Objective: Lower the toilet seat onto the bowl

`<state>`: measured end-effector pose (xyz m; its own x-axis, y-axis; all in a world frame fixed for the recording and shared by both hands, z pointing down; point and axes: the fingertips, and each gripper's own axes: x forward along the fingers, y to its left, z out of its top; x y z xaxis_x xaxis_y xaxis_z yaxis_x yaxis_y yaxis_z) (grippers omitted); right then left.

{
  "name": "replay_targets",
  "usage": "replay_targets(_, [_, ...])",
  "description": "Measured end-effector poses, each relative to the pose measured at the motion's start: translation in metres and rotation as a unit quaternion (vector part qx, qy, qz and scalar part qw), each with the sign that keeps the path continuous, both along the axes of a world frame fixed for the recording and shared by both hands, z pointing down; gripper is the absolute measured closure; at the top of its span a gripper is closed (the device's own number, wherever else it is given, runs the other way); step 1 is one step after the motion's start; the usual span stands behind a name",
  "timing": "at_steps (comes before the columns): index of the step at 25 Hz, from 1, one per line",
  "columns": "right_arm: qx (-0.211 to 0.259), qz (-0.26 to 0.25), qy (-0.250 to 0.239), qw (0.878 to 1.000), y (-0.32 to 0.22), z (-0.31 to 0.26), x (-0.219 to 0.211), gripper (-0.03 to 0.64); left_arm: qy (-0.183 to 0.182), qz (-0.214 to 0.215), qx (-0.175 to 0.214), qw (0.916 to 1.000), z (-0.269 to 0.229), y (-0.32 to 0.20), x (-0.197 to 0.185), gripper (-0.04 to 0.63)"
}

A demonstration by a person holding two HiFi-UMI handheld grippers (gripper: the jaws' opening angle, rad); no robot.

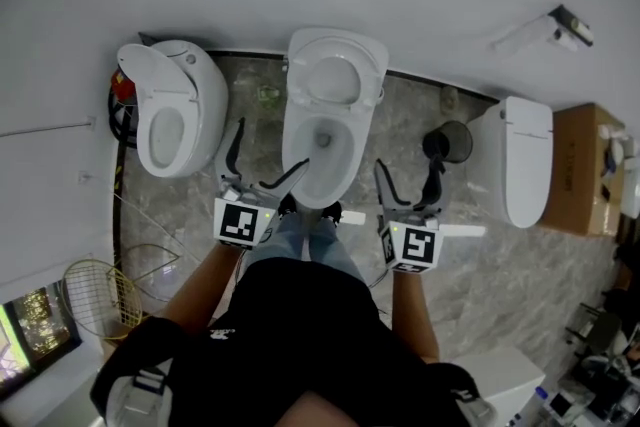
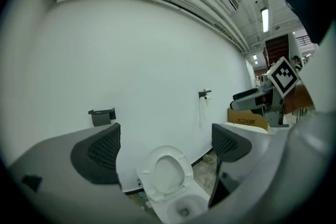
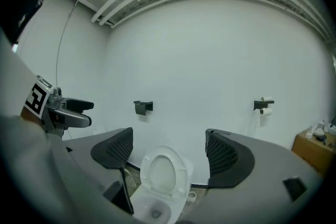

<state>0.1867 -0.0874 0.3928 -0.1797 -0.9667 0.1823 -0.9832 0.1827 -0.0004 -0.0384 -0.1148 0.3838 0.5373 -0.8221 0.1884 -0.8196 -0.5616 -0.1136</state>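
Observation:
A white toilet stands at the wall straight ahead, its seat [image 1: 335, 80] raised upright above the open bowl [image 1: 322, 153]. My left gripper [image 1: 262, 161] hovers open at the bowl's front left, touching nothing. My right gripper [image 1: 410, 177] is open at the bowl's front right, also empty. In the left gripper view the raised seat [image 2: 167, 174] shows between the spread jaws of the left gripper [image 2: 165, 147], well ahead of them. In the right gripper view the seat [image 3: 161, 173] and bowl [image 3: 152, 212] lie beyond the open right gripper [image 3: 170, 152].
A second toilet [image 1: 170, 110] with its lid up stands to the left, a third [image 1: 520, 160] with its lid down to the right. A black bin [image 1: 450, 143], a cardboard box [image 1: 585, 165] and a wire basket [image 1: 95, 295] stand on the marble floor.

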Motion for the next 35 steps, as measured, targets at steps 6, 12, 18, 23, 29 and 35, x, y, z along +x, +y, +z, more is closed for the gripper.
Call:
replay_targets(6, [-0.017, -0.022, 0.028, 0.999, -0.032, 0.021, -0.013, 0.176, -0.024, 0.024, -0.013, 0.9993, 0.029, -0.036, -0.003, 0.06])
replay_targets(12, [-0.024, -0.044, 0.063, 0.997, -0.071, 0.049, -0.01, 0.176, -0.034, 0.047, -0.015, 0.9982, 0.052, -0.076, 0.012, 0.06])
replay_targets(18, [-0.032, -0.067, 0.087, 0.993, -0.109, 0.075, -0.011, 0.178, -0.034, 0.053, -0.032, 0.9975, 0.079, -0.113, 0.021, 0.061])
replay_targets(23, [-0.04, -0.082, 0.105, 0.99, -0.147, 0.105, -0.01, 0.208, -0.026, 0.052, -0.066, 0.9961, 0.114, -0.148, 0.027, 0.061])
replay_targets(29, [-0.067, -0.1, 0.127, 0.985, -0.19, 0.145, -0.009, 0.229, -0.06, 0.057, -0.087, 0.9927, 0.156, -0.188, 0.031, 0.061])
replay_targets(35, [-0.1, -0.114, 0.145, 0.978, -0.229, 0.187, -0.006, 0.241, -0.091, 0.072, -0.112, 0.9869, 0.198, -0.218, 0.044, 0.061])
